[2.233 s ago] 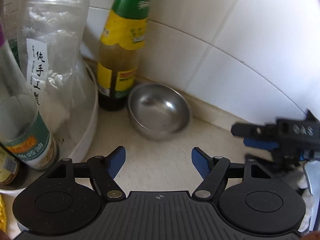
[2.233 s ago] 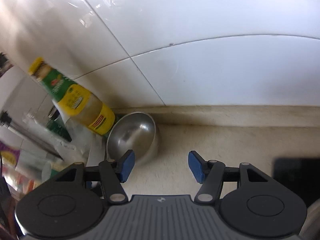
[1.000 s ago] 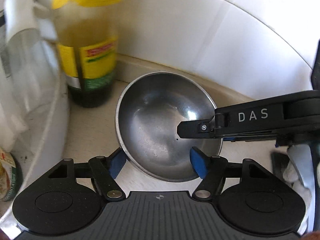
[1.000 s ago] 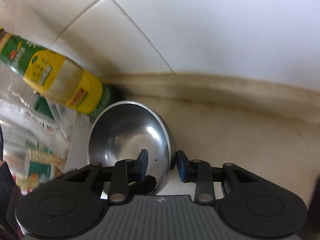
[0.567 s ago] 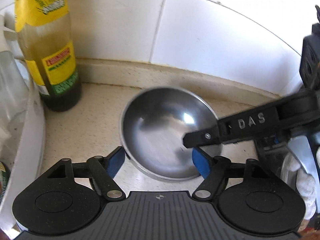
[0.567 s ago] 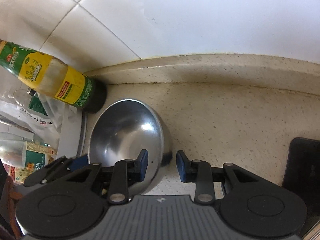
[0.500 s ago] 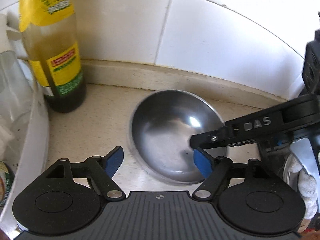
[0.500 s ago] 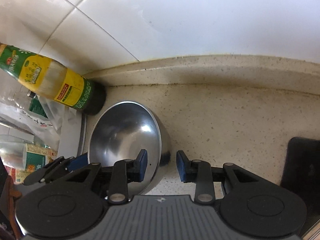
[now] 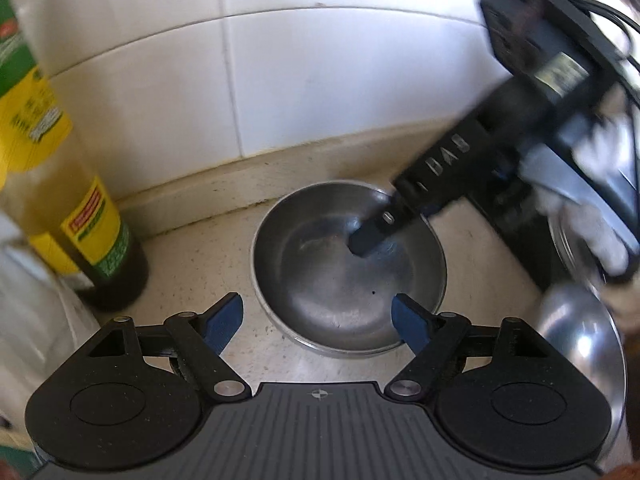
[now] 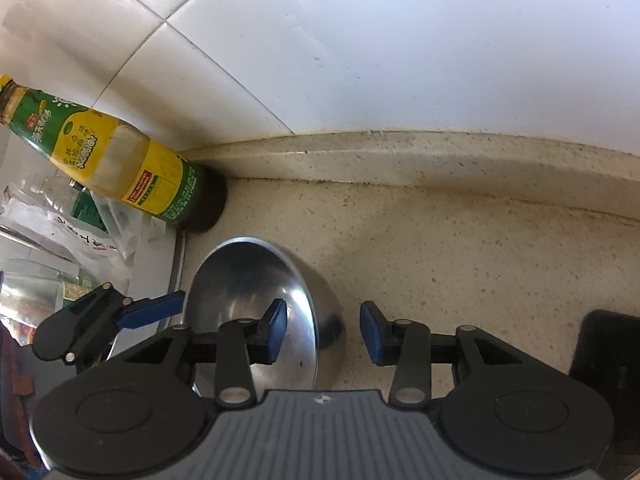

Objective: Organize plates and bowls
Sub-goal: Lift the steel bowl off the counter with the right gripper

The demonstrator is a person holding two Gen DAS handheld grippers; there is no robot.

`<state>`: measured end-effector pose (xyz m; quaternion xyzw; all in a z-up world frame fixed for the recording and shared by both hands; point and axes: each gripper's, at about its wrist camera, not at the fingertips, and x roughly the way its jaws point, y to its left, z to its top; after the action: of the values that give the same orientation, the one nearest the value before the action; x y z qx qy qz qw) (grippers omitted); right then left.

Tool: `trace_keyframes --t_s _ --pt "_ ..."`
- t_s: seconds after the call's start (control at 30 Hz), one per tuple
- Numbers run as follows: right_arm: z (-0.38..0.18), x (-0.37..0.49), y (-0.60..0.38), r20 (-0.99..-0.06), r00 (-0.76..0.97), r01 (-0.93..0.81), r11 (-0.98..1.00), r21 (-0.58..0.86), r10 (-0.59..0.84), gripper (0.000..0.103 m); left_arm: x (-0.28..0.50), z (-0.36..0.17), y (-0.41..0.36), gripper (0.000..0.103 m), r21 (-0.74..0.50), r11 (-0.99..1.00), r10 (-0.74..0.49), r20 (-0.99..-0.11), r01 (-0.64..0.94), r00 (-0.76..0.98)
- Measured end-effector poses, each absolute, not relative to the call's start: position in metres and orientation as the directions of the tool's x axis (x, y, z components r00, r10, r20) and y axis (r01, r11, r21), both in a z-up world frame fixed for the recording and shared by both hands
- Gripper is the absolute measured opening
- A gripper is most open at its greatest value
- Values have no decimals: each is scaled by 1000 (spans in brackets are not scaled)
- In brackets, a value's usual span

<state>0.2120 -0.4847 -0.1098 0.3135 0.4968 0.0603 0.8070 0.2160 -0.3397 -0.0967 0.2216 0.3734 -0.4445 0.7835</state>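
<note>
A small steel bowl (image 9: pixel 348 272) sits on the speckled counter near the tiled wall. My left gripper (image 9: pixel 318 318) is open, its blue fingertips either side of the bowl's near rim. In the right wrist view my right gripper (image 10: pixel 323 332) is open, one finger inside the bowl (image 10: pixel 248 280), the other outside its right rim, not clamping it. In the left wrist view the right gripper's finger (image 9: pixel 404 216) reaches down into the bowl. A second steel bowl (image 9: pixel 584 344) shows at the right edge.
A yellow-green labelled bottle (image 9: pixel 72 216) stands left of the bowl against the wall, also in the right wrist view (image 10: pixel 120 168). A white tray with bags and jars (image 10: pixel 60 248) lies left. A black object (image 10: pixel 608 352) lies on the counter to the right.
The bowl was pulled right, away from the bottle, by the right gripper clamped on its rim. The right gripper has now opened and let go. The left gripper followed, staying open.
</note>
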Motion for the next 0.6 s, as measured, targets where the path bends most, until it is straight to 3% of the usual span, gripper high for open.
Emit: trace_keyframes --t_s 0.1,0.27,0.6 --pt "-105 211 -487 -760 500 195 802 565 414 55 218 -94 -328 91 35 477 -522 -793 878 315" --pt "-93 206 -498 -749 524 169 813 558 405 58 216 -86 -313 94 -36 452 -542 -805 891 242" --pt "-88 210 -496 -750 524 36 869 494 404 59 205 -112 -357 95 93 327 -517 -815 940 260"
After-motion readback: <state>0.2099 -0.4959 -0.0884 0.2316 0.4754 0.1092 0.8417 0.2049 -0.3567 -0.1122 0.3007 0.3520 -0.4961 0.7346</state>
